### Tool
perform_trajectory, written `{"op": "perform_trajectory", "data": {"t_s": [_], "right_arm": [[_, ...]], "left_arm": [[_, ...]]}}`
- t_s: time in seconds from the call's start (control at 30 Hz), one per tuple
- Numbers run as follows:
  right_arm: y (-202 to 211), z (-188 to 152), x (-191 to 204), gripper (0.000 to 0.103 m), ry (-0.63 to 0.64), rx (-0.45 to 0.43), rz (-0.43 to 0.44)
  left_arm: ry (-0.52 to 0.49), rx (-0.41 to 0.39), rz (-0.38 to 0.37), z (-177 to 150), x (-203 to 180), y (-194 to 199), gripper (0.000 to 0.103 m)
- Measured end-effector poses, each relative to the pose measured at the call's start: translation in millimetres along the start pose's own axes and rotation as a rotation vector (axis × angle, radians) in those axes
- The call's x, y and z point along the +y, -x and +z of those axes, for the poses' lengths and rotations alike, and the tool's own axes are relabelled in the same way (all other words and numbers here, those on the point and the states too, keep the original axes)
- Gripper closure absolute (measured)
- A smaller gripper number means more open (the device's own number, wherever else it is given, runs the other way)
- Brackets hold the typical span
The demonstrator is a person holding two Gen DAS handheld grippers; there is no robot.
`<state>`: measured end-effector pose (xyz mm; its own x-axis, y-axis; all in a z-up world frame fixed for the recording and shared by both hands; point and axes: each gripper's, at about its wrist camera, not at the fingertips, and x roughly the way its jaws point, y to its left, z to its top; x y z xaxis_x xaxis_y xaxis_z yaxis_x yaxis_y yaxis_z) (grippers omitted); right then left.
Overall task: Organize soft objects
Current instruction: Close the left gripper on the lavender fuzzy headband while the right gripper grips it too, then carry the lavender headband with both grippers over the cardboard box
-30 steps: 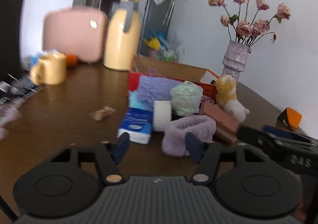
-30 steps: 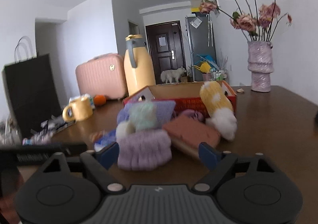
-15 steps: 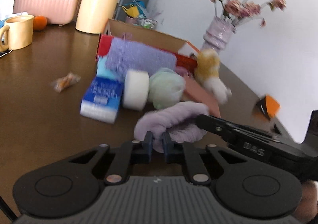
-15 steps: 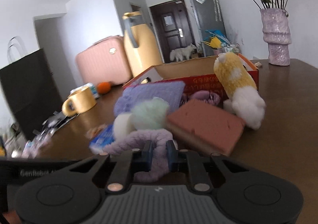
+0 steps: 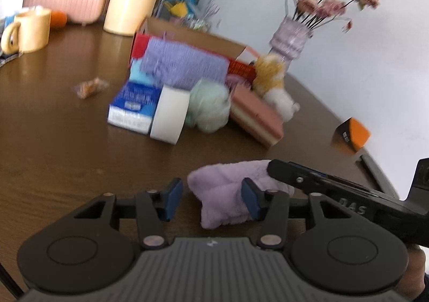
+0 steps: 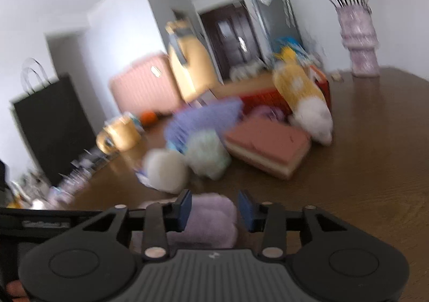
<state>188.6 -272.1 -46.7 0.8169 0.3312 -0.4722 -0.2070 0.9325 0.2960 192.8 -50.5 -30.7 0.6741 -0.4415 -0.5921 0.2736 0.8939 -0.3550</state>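
Opening both tongs, I have the fluffy lilac fabric band (image 5: 228, 194) lying on the brown wooden table (image 5: 67, 168) between the jaws of my left gripper (image 5: 211, 198) and right gripper (image 6: 214, 211) (pads released, nothing clamped).

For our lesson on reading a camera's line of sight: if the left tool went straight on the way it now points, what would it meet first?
Probably the fluffy lilac band, lying just ahead between the opening jaws of the left tool, nearer its right pad. Depth is unclear through the blur; beyond it is the white roll.
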Motion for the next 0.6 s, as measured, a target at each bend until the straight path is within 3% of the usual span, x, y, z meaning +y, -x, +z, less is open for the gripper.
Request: {"op": "perform_trajectory", "data": {"t_s": [0.07,0.17,0.23,0.37,0.6], "right_arm": [[-6.8,-4.9,-4.0,0.066,-0.026,0.024,0.011],[-8.7,-8.2,-8.5,0.068,-0.054,0.033,0.025],[-9.9,-10.3,-9.5,0.078,-0.059,0.042,0.043],[-7.3,-13.2,-4.7,0.081,-0.048,0.034,0.036],[2.3,-9.0,1.4,0.084,-0.028,0.007,0.034]], "left_arm": [[0.02,0.022,-0.008,-3.8,2.2,-6.0,0.075],[0.03,0.023,-0.028,-7.2,4.6,-7.2,0.076],[0.023,0.024,-0.031,-8.0,3.8,-7.8,0.078],[0.037,0.022,-0.044,-8.8,5.6,-6.9,0.088],[-0.024,-0.031,-0.072,-6.8,-1.8,3.9,0.09]]}}
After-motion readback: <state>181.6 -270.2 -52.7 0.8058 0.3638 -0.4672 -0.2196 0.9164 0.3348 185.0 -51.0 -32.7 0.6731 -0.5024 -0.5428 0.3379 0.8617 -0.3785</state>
